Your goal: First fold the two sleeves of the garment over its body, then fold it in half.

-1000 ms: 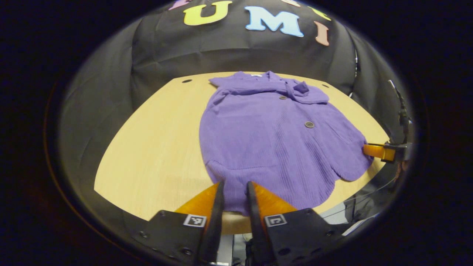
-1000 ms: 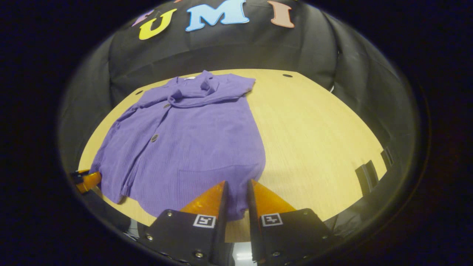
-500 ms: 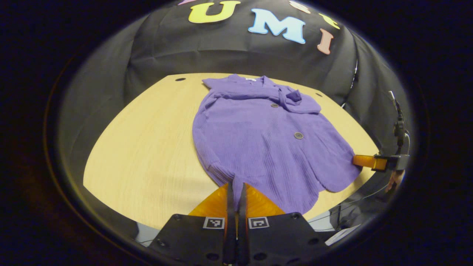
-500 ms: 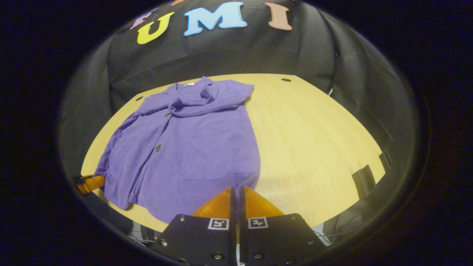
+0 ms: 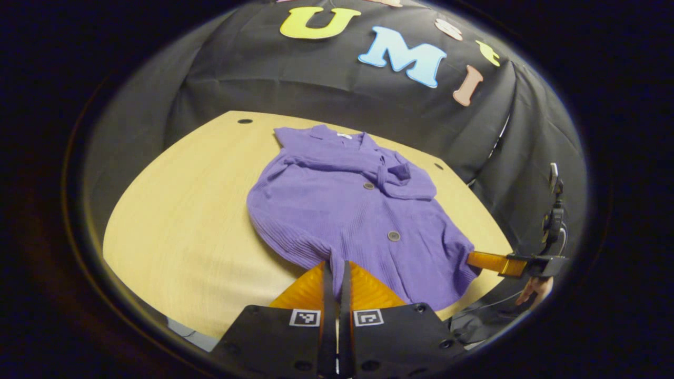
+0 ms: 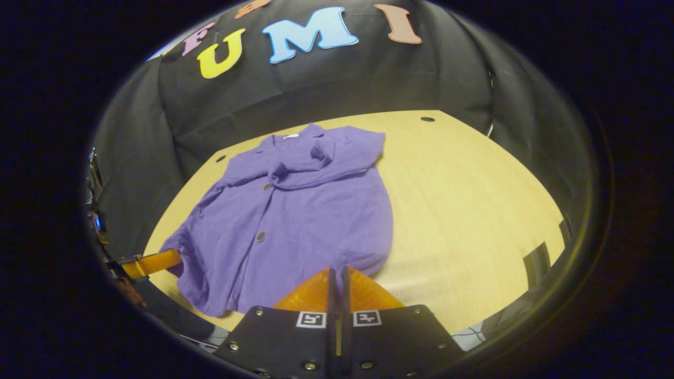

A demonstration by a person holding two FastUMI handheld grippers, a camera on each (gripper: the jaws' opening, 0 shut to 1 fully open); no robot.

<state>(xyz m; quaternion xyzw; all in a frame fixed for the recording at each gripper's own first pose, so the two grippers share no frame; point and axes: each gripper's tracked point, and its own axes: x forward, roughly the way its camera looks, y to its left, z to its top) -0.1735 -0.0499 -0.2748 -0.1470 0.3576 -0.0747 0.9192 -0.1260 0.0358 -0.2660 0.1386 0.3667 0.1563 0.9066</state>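
Observation:
A purple buttoned garment (image 5: 347, 210) (image 6: 300, 216) lies on the wooden table (image 5: 179, 210) (image 6: 474, 200), both sleeves folded across its chest near the collar. My left gripper (image 5: 334, 266) is shut on the garment's hem at one near corner, and that corner is lifted off the table. My right gripper (image 6: 337, 271) is shut on the hem at the other near corner, also raised. In the left gripper view the right gripper (image 5: 474, 259) reaches in from the right edge; in the right gripper view the left gripper (image 6: 176, 256) comes in from the left.
The black cloth wall (image 5: 326, 79) (image 6: 326, 79) rises behind and beside the table. Bare tabletop lies to the left of the garment in the left gripper view and to its right in the right gripper view. A hand (image 5: 532, 288) holds the right gripper.
Both grippers closed from open onto the garment's near hem corners, then rose and moved forward, lifting the hem off the table.

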